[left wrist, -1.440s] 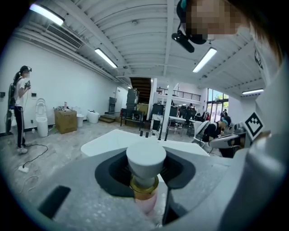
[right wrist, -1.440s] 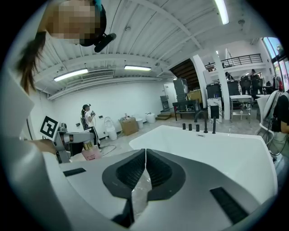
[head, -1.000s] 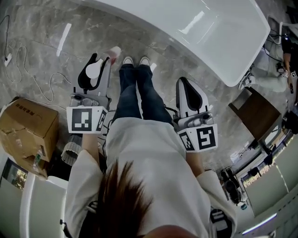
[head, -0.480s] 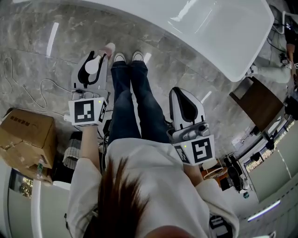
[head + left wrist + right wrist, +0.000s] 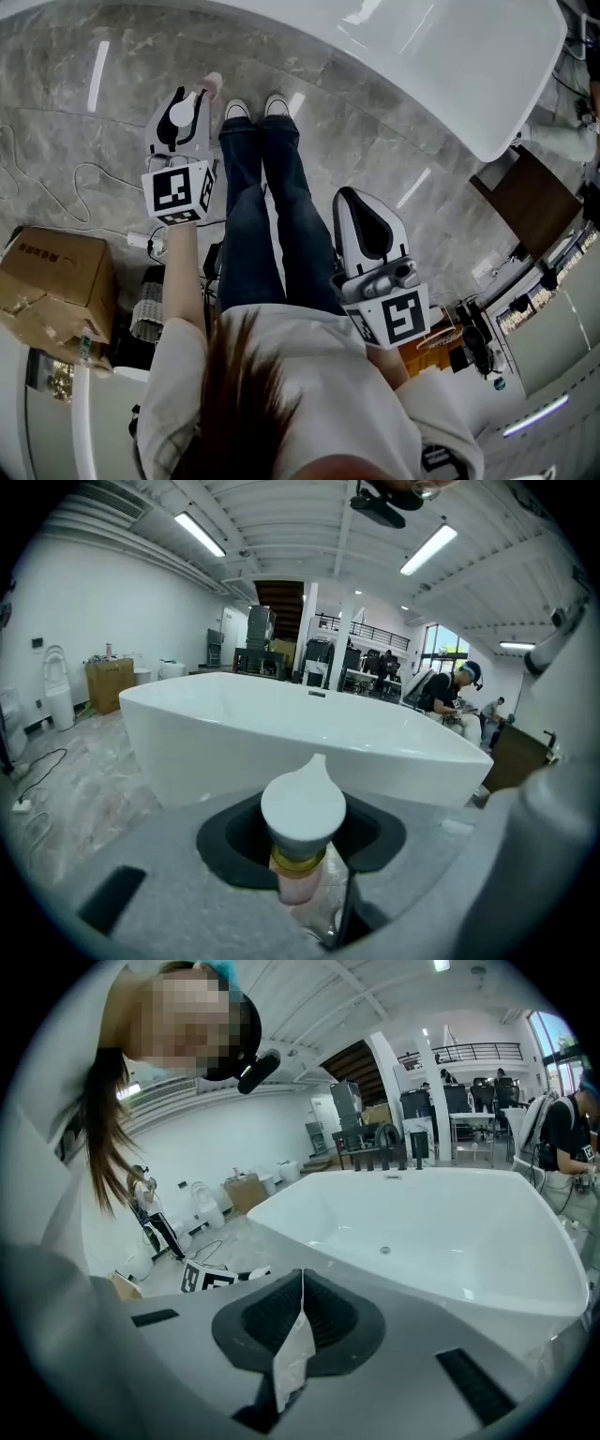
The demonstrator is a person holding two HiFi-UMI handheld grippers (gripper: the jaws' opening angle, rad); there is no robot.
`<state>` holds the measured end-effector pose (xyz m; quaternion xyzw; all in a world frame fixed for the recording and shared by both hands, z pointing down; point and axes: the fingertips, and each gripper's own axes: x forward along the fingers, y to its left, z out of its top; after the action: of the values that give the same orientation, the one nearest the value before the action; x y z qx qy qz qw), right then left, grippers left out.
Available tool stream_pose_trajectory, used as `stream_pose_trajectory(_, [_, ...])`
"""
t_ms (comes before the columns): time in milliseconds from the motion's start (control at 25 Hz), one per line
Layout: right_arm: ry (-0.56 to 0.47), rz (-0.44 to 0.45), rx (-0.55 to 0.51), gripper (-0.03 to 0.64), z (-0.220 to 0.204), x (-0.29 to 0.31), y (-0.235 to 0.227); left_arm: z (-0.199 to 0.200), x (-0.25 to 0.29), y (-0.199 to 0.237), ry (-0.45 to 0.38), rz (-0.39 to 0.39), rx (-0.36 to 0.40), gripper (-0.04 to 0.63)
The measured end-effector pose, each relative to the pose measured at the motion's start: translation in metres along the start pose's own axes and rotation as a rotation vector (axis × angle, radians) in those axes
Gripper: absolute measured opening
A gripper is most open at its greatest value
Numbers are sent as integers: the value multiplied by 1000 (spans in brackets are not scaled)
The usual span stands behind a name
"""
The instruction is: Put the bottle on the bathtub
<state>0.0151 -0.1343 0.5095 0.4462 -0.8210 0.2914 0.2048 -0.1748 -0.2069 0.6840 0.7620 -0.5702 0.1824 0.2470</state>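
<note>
The bottle [image 5: 212, 84] has a white cap [image 5: 302, 808], a gold ring and a pink body. It sits between the jaws of my left gripper [image 5: 192, 98], which is shut on it, low at the left beside the person's legs. In the left gripper view, the left gripper [image 5: 309, 791] points at the outer wall of the white bathtub [image 5: 281, 733]. The bathtub [image 5: 450, 56] fills the top of the head view. My right gripper [image 5: 353, 194] hangs at the person's right side, its black pads together and nothing held. In the right gripper view, the right gripper [image 5: 302, 1277] faces the bathtub [image 5: 422, 1232] basin.
The person's legs and shoes [image 5: 267, 105] stand between the grippers on the grey marble floor. A cardboard box [image 5: 56, 281] and a white cable [image 5: 84, 178] lie at the left. A brown wooden piece [image 5: 530, 206] stands at the right of the tub. People [image 5: 459, 686] work in the background.
Both grippers have sunk toward the floor, the left one further. The bottle stays in the left gripper. The right gripper's jaws stay together.
</note>
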Motion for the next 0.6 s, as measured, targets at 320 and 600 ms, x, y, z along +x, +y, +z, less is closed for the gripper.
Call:
stream_pose_trajectory(320, [9,-24,27,15,-24,9,-15,-60,49,5,53,28,0,149])
stream_pose_trajectory(600, [63,-39,58,15,-56,25,-32,-98,93,7,86,38,-9,149])
